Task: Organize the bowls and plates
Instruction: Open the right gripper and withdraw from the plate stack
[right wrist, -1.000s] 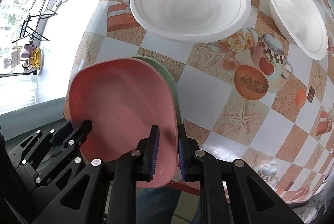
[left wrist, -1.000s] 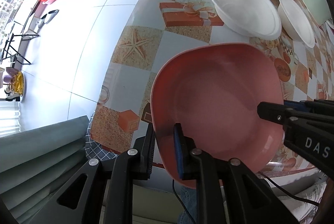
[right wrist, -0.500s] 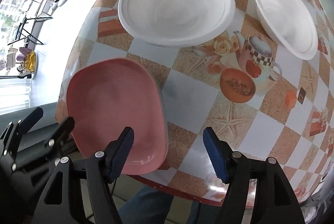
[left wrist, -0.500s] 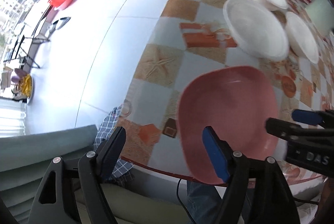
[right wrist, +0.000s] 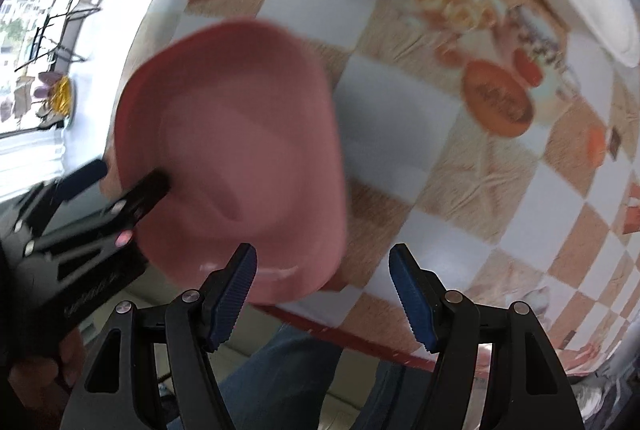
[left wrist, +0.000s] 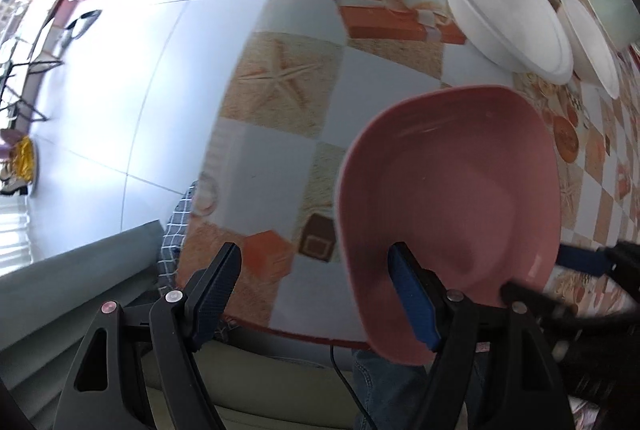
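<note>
The pink plate [left wrist: 452,213] lies on the tabletop [left wrist: 280,169] at its near edge, its rim hanging slightly over. The step in hand looks like the release: the left hand-held gripper [left wrist: 316,294] and the right hand-held gripper [right wrist: 322,290] both stand with jaws apart, having just been opening, and neither presses on the plate. Next they need to lift clear and reach for the white bowls [left wrist: 504,9] farther back. A pale green dish [left wrist: 616,13] sits beyond them; nothing blocks the way.
</note>
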